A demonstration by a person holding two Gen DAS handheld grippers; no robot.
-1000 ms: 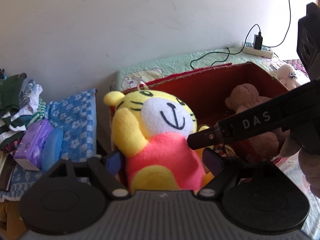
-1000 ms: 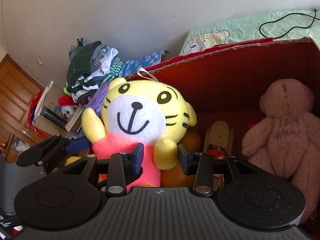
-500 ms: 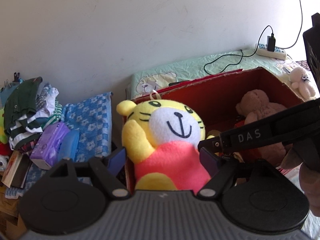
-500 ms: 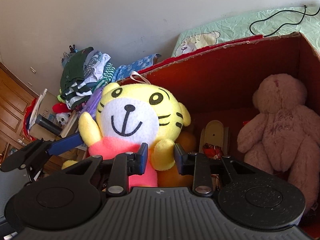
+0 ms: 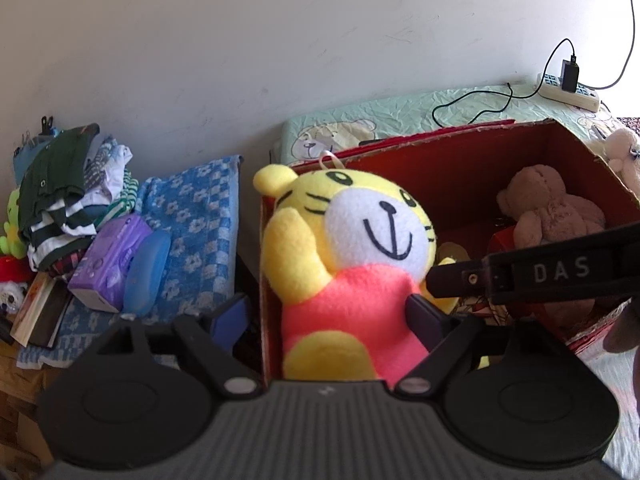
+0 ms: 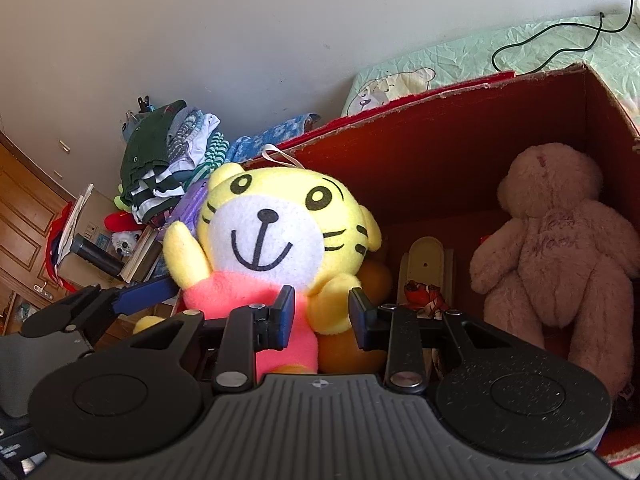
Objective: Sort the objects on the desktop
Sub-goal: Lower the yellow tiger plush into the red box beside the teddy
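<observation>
A yellow tiger plush in a pink shirt [image 5: 352,248] sits upright at the left end of a red cardboard box [image 5: 460,168]. My left gripper [image 5: 326,314] is open, its jaws wide on both sides of the plush's body; the left finger is outside the box wall. My right gripper [image 6: 320,312] has its jaws closed on the plush's yellow arm [image 6: 332,300]. The plush also shows in the right wrist view [image 6: 276,232]. The right gripper's finger [image 5: 520,276] crosses the left wrist view.
A brown teddy bear [image 6: 560,248] sits at the box's right end, with an orange toy [image 6: 372,280] and small items between. Left of the box lie a blue towel [image 5: 192,220], a purple pack [image 5: 108,260] and stacked clothes [image 5: 68,184]. A power strip [image 5: 568,88] lies behind.
Both grippers have drawn back a little from the box, so more of it shows. The left jaws have opened wider around the plush. The right jaws stay on the plush's arm.
</observation>
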